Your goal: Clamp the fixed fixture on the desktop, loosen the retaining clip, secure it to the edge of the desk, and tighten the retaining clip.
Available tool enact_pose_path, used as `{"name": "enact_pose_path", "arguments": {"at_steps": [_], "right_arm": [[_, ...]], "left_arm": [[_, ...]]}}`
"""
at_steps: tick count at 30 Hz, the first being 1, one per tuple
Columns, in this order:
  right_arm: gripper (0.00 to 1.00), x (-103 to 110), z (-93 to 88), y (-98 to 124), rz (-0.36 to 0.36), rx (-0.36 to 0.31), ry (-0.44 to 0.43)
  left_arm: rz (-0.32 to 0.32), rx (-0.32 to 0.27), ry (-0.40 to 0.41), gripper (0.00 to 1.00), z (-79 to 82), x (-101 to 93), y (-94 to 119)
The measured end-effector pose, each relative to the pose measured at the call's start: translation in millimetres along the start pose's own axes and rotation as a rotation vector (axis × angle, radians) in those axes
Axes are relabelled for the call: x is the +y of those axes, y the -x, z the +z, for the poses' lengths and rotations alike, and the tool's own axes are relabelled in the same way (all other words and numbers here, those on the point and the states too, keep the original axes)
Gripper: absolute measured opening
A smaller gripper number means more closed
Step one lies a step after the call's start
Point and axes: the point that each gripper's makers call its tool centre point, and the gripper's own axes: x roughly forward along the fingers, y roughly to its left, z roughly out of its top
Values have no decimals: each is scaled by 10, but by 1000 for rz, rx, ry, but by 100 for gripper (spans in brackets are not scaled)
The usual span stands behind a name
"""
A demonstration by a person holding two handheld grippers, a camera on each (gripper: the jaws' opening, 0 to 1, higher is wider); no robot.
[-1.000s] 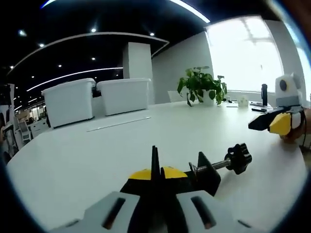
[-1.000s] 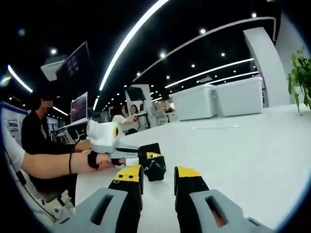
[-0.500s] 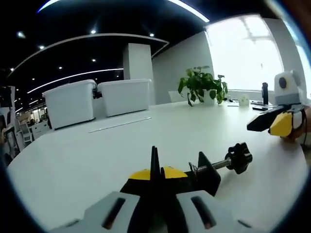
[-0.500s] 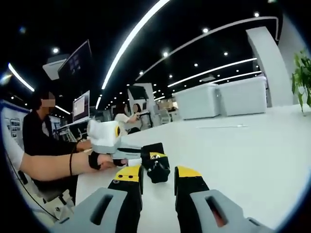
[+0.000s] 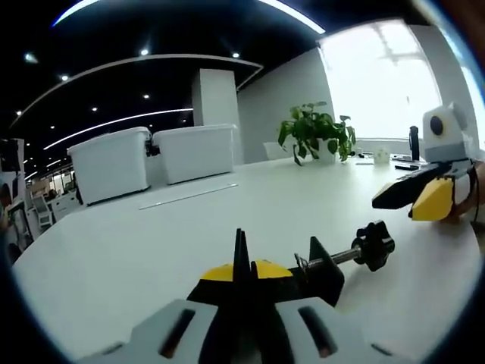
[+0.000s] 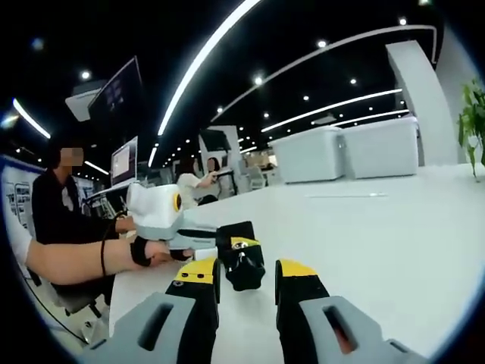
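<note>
Grippers point(image 5: 241, 265) level; clamp point(image 5: 333, 262) between

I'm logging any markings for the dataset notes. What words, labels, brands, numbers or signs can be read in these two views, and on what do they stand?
No text can be read in either view.
Black clamp fixture, its knob, left gripper and right gripper: no markings show.
Blue-and-white panel at the edge of the right gripper view: it bears print, too small and blurred to read.
Monitors behind the seated person: lit, nothing legible.
</note>
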Motion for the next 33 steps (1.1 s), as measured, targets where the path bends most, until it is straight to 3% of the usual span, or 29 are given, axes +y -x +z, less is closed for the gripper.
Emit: {"name": "enact_pose_path", "arguments": {"at_steps": [13,18,28,33], "right_arm": [[28,-48,-20,-168,14,12,-34],[28,-43,-152,-205,20,77,-11],[23,-51,-141,-300,34,77,-85],[22,-16,-138,-289,34,64,-75]], "left_arm": [[3,-3,-13,6,9,-43,5],[1,-3,-14,6,11,-74,20],[4,-2,-11,6,-15,-75,27],[7,-2,-12,6,-25,-63,22]]}}
